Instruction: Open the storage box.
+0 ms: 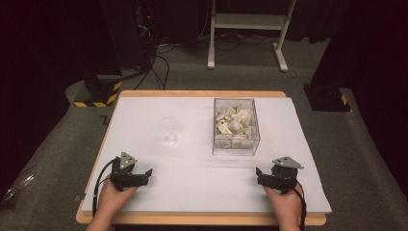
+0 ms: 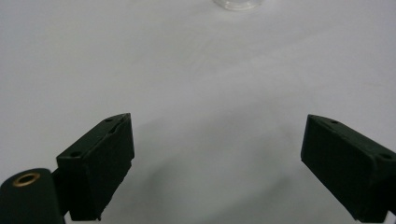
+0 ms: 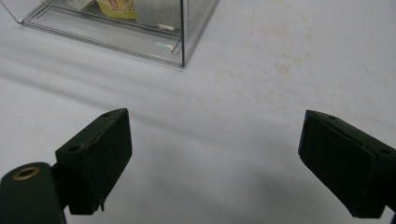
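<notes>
Gaping wide – both hand-held grippers seemingly empty.

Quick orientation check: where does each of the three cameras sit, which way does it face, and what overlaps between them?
High view: above the person's side, looking forward and down on the white table; both hands, left gripper and right gripper show.
Left gripper view: rides the left gripper, facing the clear glass; open jaws show.
Right gripper view: rides the right gripper, facing the clear box; open jaws show.
Shared: glass and box also appear from above.
</notes>
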`<act>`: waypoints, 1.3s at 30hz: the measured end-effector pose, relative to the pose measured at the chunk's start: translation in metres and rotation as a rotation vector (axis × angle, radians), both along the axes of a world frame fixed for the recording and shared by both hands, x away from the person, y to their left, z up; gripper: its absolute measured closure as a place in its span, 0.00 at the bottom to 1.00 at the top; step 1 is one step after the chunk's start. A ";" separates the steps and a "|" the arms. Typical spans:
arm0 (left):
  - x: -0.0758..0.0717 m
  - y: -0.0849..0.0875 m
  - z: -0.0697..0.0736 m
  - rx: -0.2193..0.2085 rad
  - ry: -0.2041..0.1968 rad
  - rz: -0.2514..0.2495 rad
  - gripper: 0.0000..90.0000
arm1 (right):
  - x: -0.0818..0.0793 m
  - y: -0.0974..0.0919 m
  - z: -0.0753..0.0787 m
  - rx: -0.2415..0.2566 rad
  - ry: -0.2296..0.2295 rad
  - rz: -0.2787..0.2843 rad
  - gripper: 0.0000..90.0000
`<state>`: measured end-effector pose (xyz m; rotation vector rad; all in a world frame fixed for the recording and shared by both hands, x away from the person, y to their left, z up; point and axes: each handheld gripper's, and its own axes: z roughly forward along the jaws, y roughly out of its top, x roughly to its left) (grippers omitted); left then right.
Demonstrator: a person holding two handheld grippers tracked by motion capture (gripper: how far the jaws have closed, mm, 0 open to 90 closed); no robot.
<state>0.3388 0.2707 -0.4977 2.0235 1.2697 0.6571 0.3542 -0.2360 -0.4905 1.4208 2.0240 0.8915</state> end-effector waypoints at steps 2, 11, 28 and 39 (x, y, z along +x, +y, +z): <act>0.000 0.001 0.000 -0.009 0.002 0.006 0.11 | 0.000 0.000 0.000 0.000 -0.001 0.001 0.11; 0.002 0.000 -0.006 0.008 0.003 -0.008 0.09 | -0.003 0.007 -0.001 -0.015 -0.009 0.030 0.09; 0.002 -0.001 -0.012 -0.006 0.027 -0.009 0.08 | -0.009 0.026 0.004 0.018 -0.019 0.108 0.09; 0.004 0.002 -0.012 -0.042 0.059 -0.002 0.07 | -0.010 0.041 0.008 0.036 -0.037 0.157 0.10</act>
